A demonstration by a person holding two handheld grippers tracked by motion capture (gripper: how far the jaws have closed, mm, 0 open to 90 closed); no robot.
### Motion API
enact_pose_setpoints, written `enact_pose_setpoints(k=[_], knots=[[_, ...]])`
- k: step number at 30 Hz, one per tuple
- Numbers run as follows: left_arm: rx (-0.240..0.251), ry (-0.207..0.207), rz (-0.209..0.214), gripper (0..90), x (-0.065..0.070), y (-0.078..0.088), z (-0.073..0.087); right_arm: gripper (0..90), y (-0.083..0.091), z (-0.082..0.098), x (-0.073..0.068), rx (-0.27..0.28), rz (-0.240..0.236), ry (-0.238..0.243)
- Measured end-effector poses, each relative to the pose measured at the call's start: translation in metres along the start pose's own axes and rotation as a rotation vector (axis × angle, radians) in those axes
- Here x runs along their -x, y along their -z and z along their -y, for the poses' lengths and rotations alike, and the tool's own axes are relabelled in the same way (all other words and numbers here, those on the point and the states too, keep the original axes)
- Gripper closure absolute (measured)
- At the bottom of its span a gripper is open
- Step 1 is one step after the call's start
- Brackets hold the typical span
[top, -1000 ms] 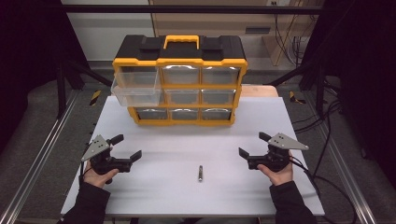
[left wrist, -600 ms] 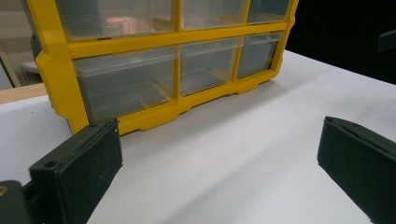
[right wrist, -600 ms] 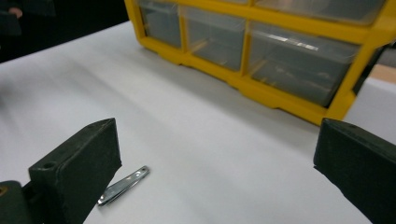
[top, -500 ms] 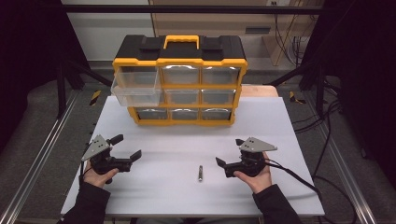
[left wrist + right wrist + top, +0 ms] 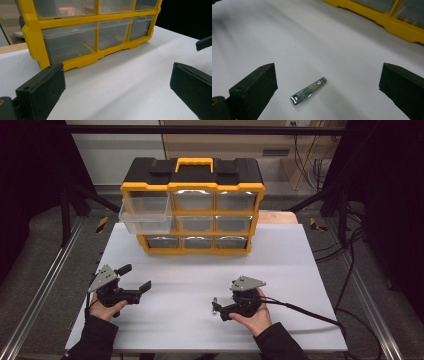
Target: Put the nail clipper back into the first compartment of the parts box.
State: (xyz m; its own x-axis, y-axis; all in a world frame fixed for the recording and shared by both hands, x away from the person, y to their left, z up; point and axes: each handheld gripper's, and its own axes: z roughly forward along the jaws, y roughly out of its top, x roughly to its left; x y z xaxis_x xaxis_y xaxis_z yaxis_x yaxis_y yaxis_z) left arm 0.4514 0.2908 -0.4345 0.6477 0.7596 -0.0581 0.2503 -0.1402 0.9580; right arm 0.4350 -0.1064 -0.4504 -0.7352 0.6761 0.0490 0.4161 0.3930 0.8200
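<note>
Two black jaws of the right gripper stand wide apart on either side of the nail clipper, which lies flat on the white table in front of the yellow drawer organizer, not touched by either jaw. Left of the clipper, the left gripper also gapes open, holding nothing, its jaws pointed toward the organizer's lower drawers.

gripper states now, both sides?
Left gripper: open, empty, hovering over the white table.
Right gripper: open, holding nothing, jaws either side of the nail clipper lying on the table.
</note>
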Motion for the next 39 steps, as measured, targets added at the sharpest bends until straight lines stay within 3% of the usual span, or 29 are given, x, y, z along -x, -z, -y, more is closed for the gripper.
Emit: enact_pose_setpoints(k=[6,9,12,21,22,39], knots=[[-0.001,0.003,0.0,0.0,0.0,0.0,0.001,4.0,-0.017,0.006,-0.011,-0.067,0.01,0.026],[-0.003,0.001,-0.002,0.0,0.0,0.0,0.001,6.9,-0.025,0.008,-0.013,-0.1,-0.009,0.016],[-0.004,0.004,-0.003,0.0,0.0,-0.001,0.001,9.5,-0.031,0.01,-0.015,-0.122,0.009,0.021],[-0.008,0.004,-0.006,0.0,0.0,-0.001,0.001,27.8,-0.039,0.014,-0.021,-0.165,0.006,0.046],[-0.009,0.003,-0.007,0.0,0.0,-0.001,0.001,34.8,-0.039,0.014,-0.021,-0.164,0.0,0.047],[-0.015,0.005,-0.01,0.3,0.0,-0.001,0.002,65.6,-0.034,0.011,-0.017,-0.214,-0.03,0.037]])
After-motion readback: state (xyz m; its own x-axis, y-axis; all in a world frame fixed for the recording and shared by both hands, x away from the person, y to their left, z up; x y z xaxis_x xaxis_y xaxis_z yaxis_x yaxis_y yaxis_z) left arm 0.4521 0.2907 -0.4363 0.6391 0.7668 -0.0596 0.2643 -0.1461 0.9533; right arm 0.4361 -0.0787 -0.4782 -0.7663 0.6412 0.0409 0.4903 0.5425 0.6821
